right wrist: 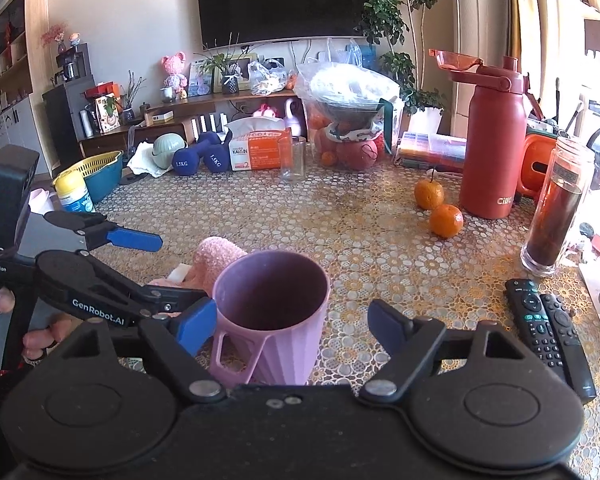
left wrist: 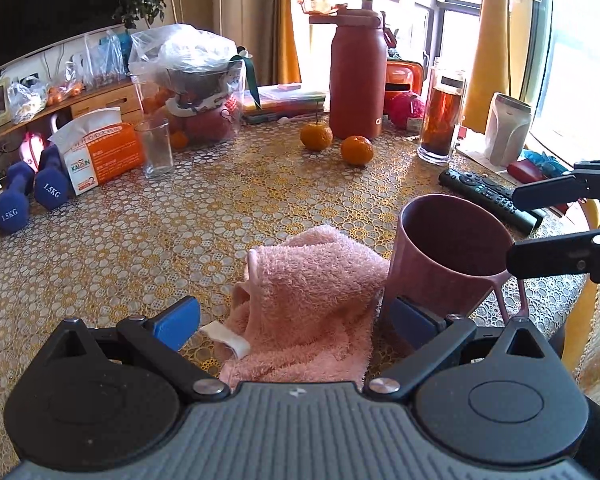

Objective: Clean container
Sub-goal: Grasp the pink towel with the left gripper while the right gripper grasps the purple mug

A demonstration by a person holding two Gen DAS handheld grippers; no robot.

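A pink ribbed cup (right wrist: 272, 312) with a handle stands upright and empty on the patterned table, between the open fingers of my right gripper (right wrist: 292, 326), which touch nothing. A crumpled pink towel (left wrist: 308, 300) lies just left of the cup (left wrist: 448, 264). My left gripper (left wrist: 294, 324) is open around the towel's near end, its right fingertip close to the cup's base. The right gripper (left wrist: 512, 226) shows as two black fingers at the cup's far side. In the right wrist view the left gripper (right wrist: 172, 268) comes in from the left, a hand holding it, with the towel (right wrist: 216, 256) behind the cup.
Two remotes (right wrist: 548, 332) lie to the cup's right near the table edge. Further back stand two oranges (left wrist: 356, 150), a red bottle (left wrist: 356, 80), a tea jar (left wrist: 440, 116), a drinking glass (left wrist: 156, 148), a tissue box (left wrist: 100, 152) and blue dumbbells (left wrist: 32, 192).
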